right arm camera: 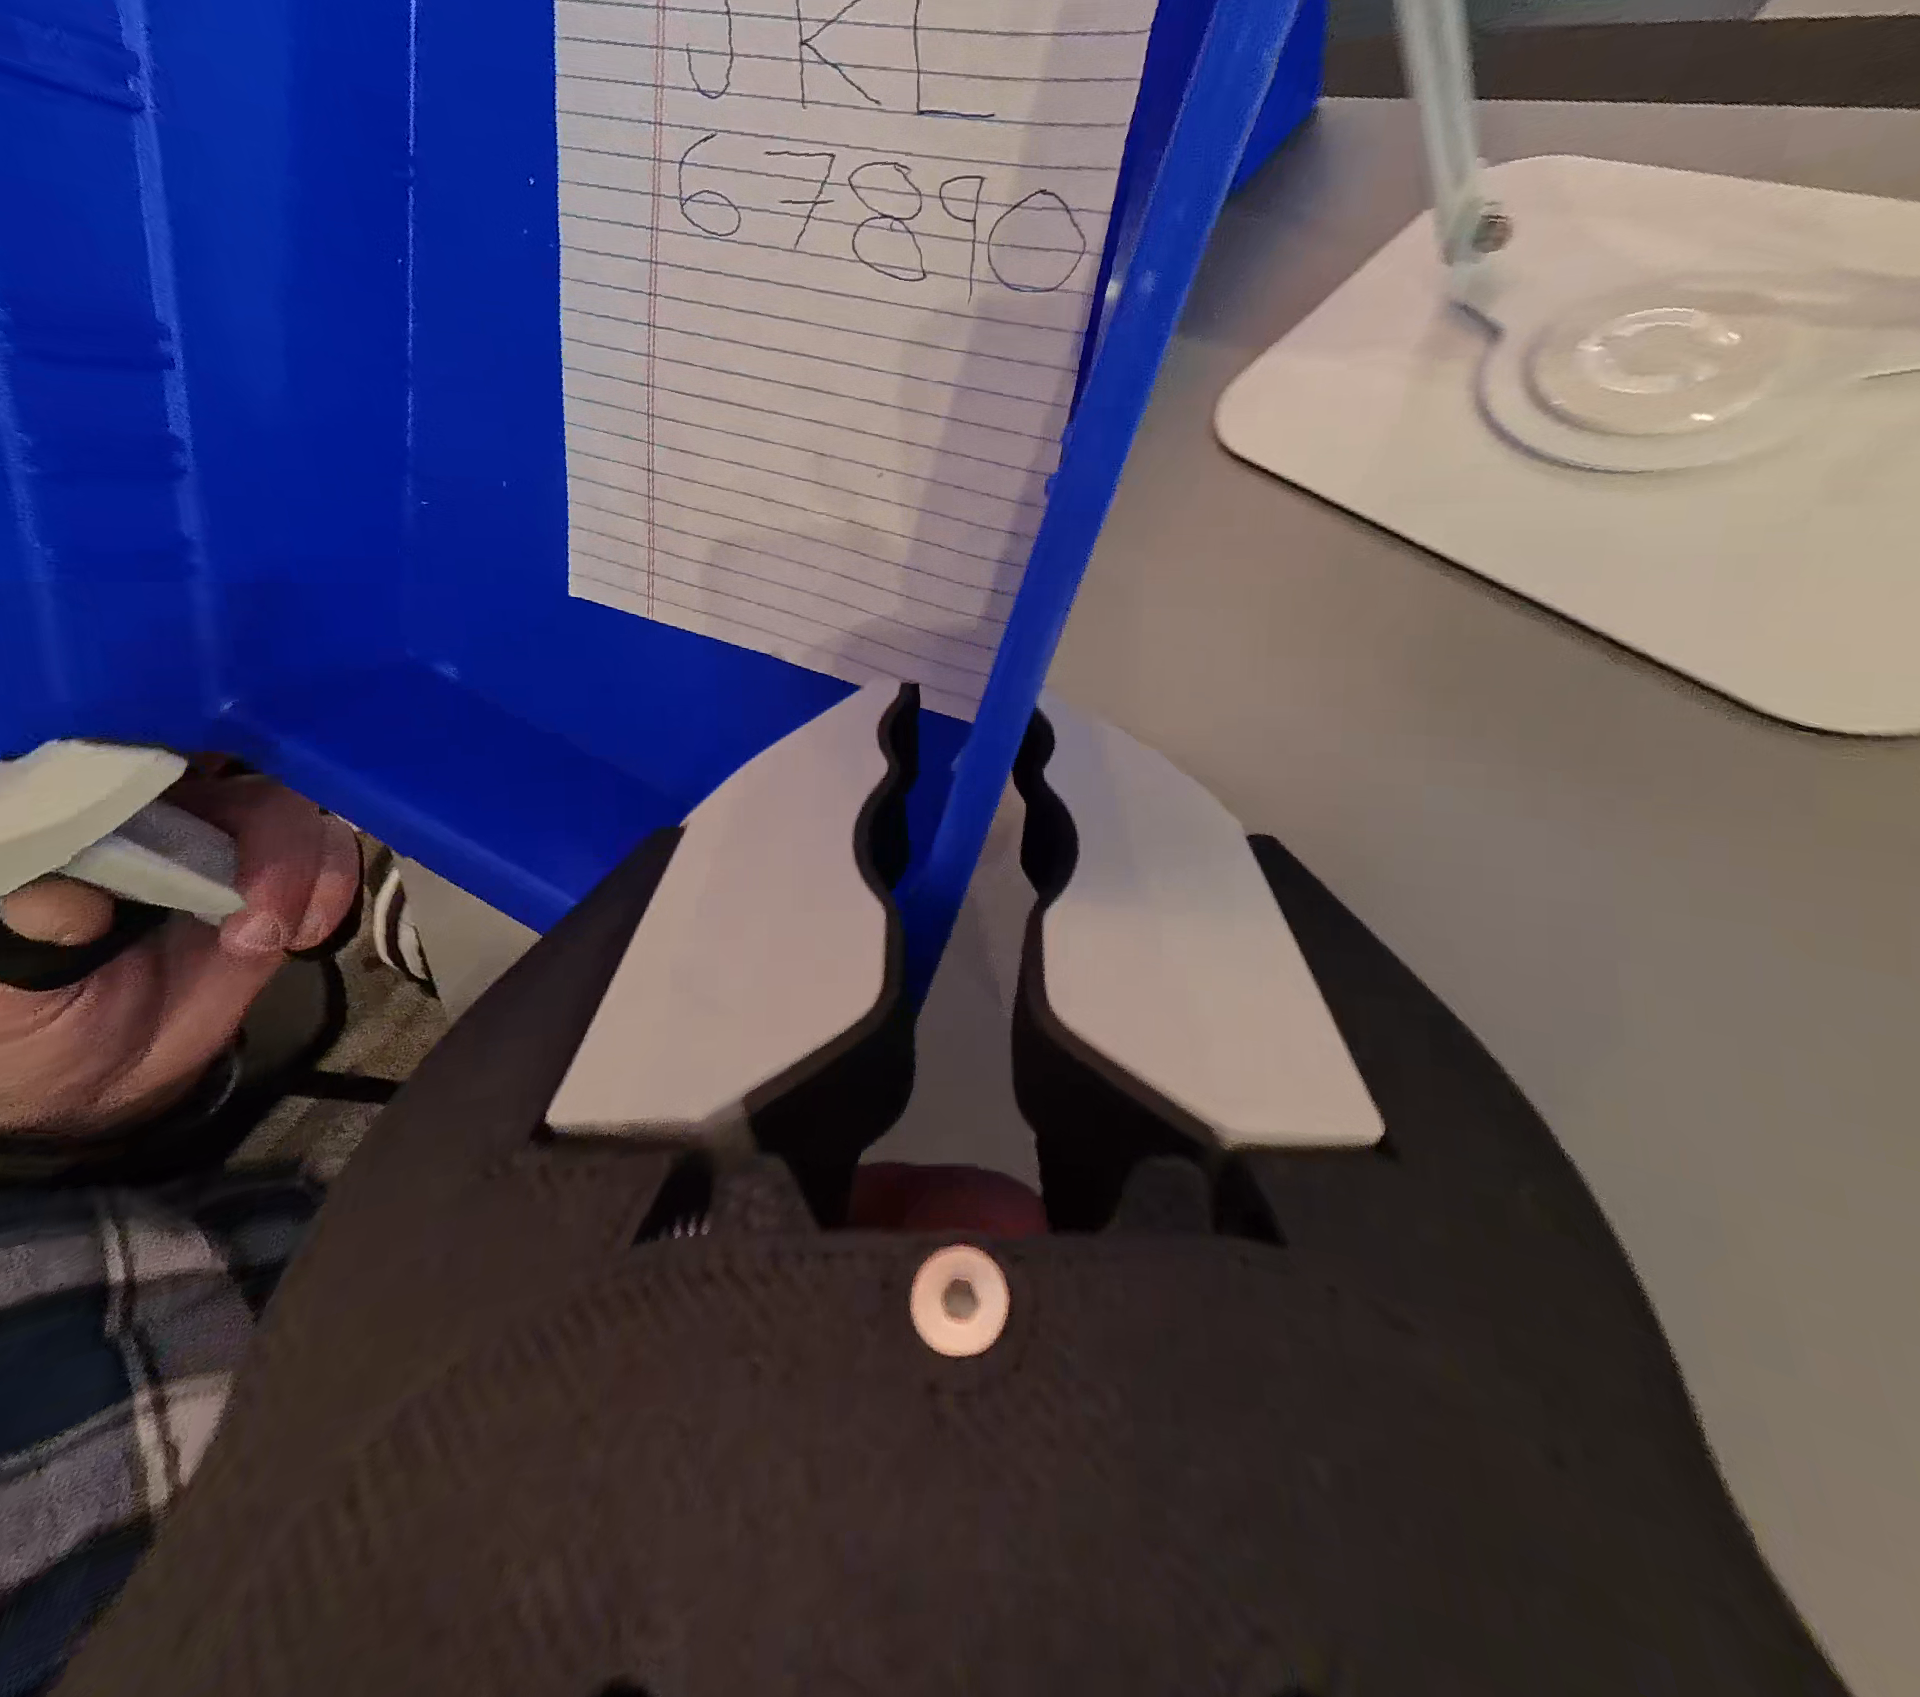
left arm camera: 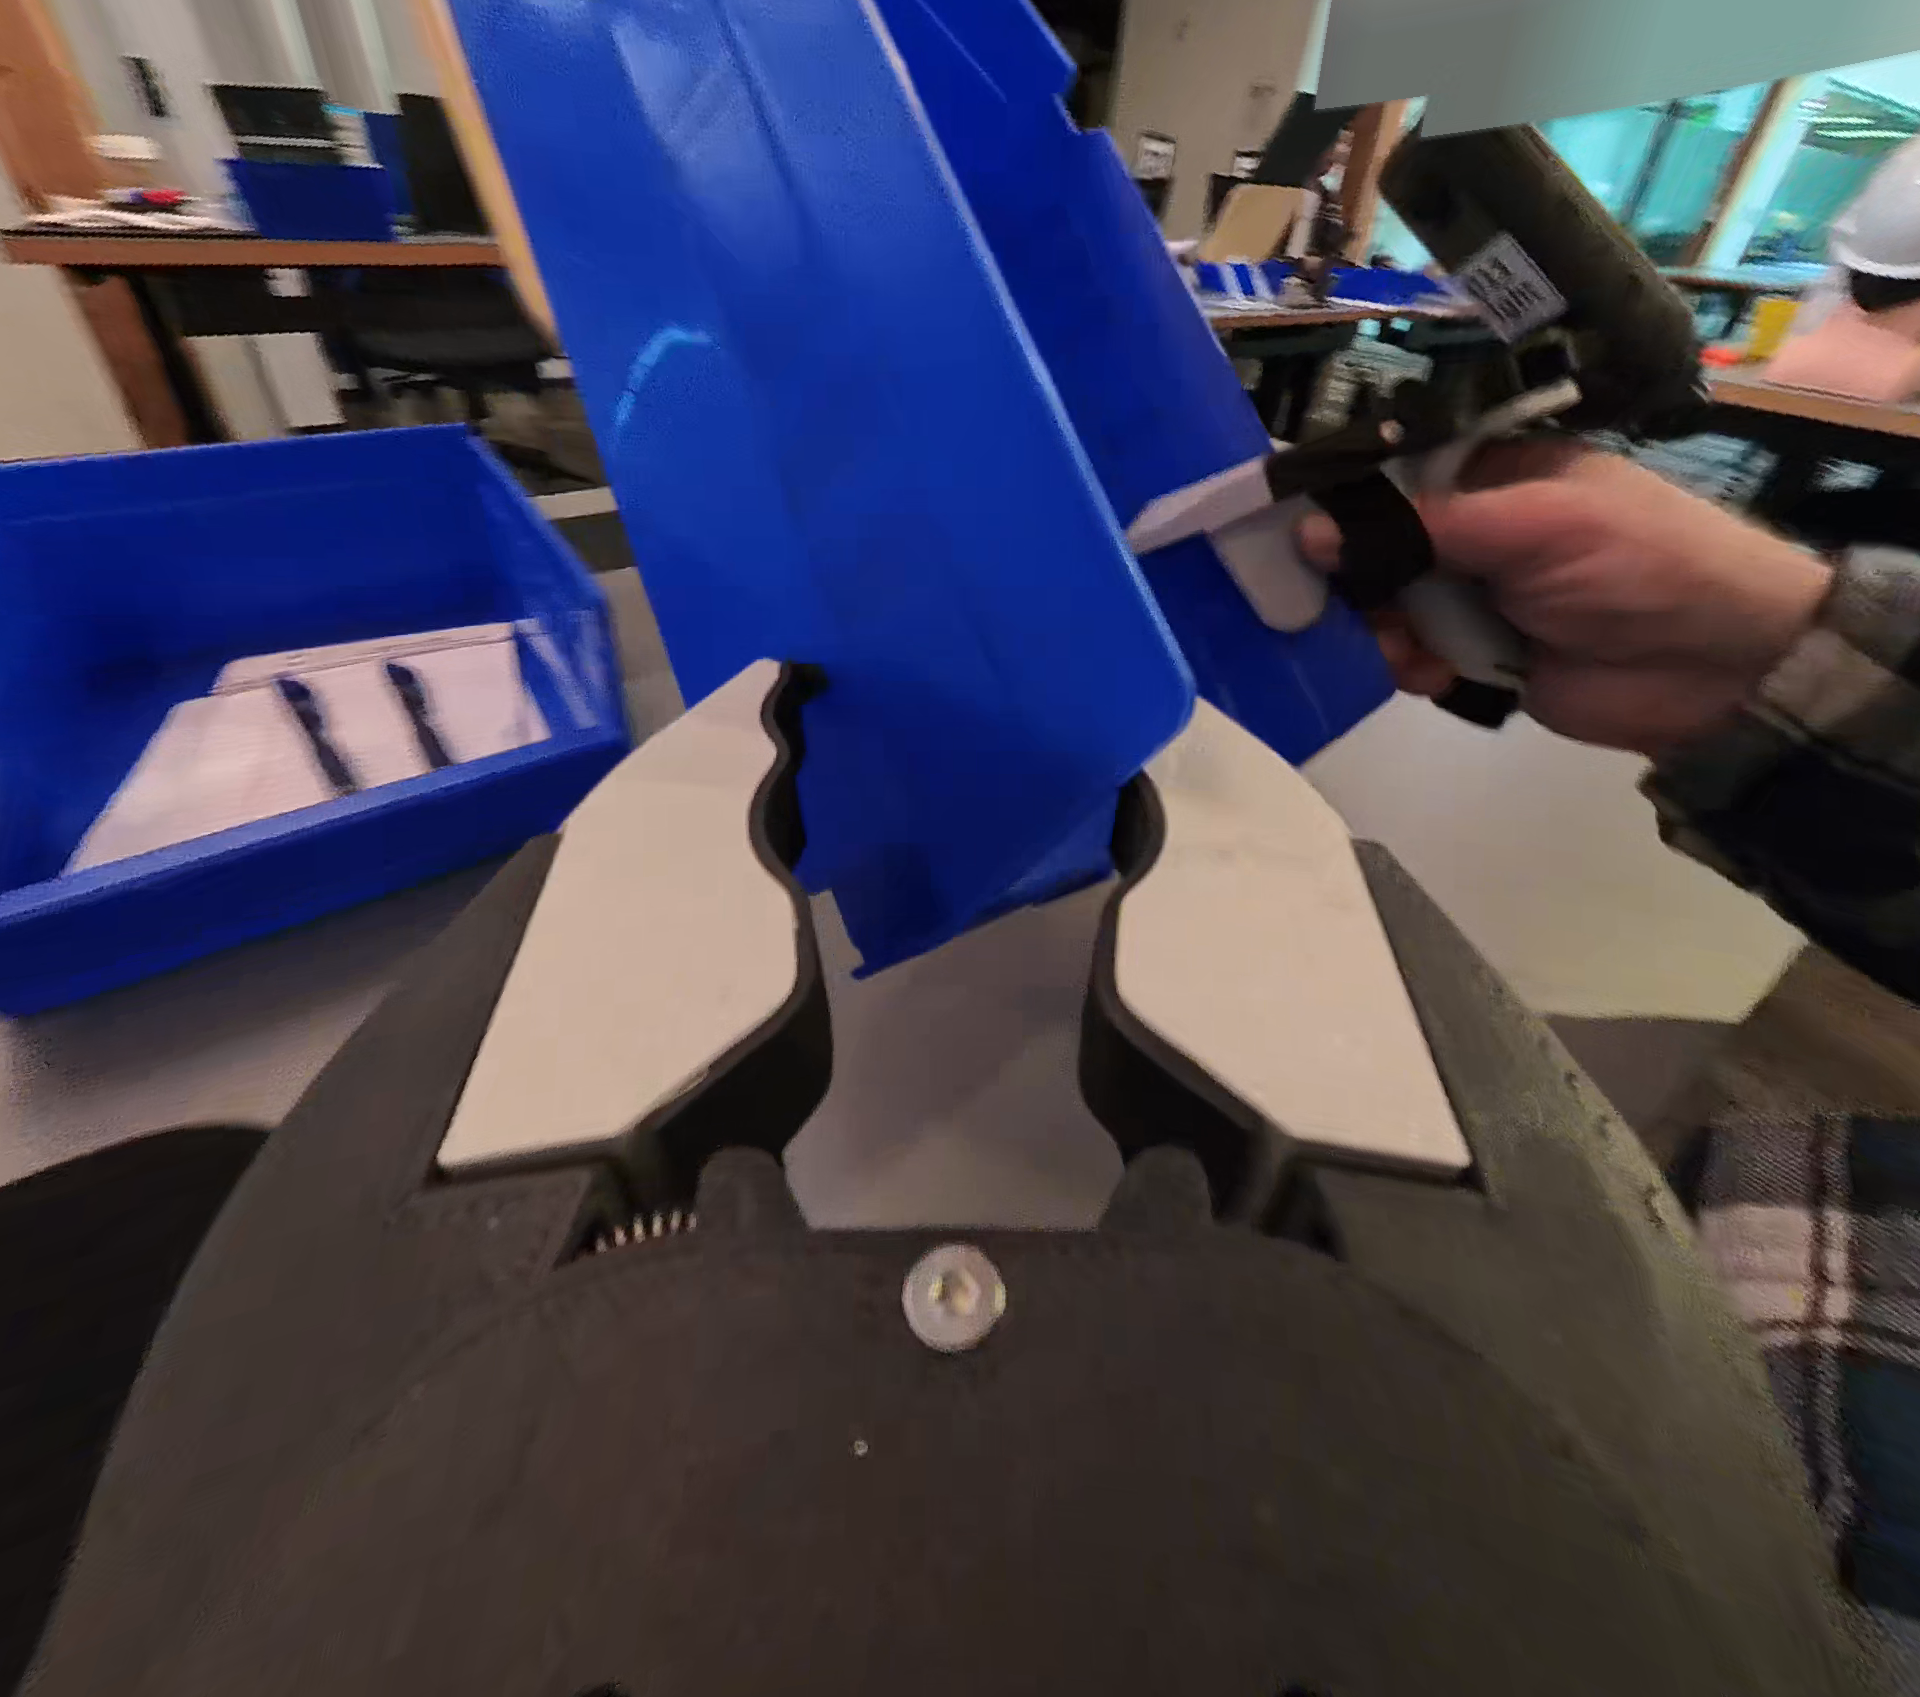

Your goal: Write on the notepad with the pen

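The right tool (right arm camera: 961,800) pinched the wall of the blue bin (right arm camera: 291,297); the left tool (left arm camera: 966,774) was spread wide around its corner.

A bin (left arm camera: 831,359) stands tilted up off the table (left arm camera: 1455,868), its lower corner between the fingers of the left gripper (left arm camera: 961,774) — the right gripper (right arm camera: 961,774) straddles one side wall (right arm camera: 1122,297). Inside, a sheet of paper (right arm camera: 831,400) lies flat against the bin's floor, beside that wall. To the left, a second bin (left arm camera: 260,878) rests on the table, notepads (left arm camera: 312,733) in it. Right of the held bin, a flat stand base (right arm camera: 1558,484) sits on the table.
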### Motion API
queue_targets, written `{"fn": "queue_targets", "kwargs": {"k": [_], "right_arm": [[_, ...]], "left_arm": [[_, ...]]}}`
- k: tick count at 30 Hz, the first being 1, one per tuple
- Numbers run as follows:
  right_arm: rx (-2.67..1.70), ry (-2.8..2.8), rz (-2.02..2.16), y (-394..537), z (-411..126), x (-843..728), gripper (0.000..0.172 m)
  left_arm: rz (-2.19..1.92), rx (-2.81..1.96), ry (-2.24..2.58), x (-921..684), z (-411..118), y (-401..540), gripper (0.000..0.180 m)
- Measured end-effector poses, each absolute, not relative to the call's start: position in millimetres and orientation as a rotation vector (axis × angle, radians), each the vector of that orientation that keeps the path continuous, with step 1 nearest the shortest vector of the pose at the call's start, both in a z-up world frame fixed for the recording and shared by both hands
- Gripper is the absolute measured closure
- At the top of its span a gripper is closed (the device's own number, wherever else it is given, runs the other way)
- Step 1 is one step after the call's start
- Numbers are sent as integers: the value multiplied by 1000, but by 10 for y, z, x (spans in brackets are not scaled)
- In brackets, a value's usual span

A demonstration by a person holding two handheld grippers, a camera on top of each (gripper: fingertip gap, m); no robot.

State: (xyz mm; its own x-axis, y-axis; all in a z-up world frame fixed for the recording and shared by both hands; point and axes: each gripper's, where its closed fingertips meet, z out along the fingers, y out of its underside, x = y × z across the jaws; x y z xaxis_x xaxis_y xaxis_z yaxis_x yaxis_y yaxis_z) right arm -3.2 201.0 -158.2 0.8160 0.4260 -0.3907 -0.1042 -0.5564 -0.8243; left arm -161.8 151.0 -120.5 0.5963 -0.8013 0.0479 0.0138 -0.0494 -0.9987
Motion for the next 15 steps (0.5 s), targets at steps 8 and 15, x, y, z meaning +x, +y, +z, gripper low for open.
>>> {"fn": "queue_targets", "kwargs": {"k": [8, 15], "right_arm": [[-2171, -189, 502, 1572, -1525, 910, 156], [-2270, -57, 340, 1077, -1541, 1715, 155]], "left_arm": [[-1035, -1475, 983, -806, -1365, 1129, 118], [-1267, -1510, 1200, -88, -1514, 853, 115]]}}
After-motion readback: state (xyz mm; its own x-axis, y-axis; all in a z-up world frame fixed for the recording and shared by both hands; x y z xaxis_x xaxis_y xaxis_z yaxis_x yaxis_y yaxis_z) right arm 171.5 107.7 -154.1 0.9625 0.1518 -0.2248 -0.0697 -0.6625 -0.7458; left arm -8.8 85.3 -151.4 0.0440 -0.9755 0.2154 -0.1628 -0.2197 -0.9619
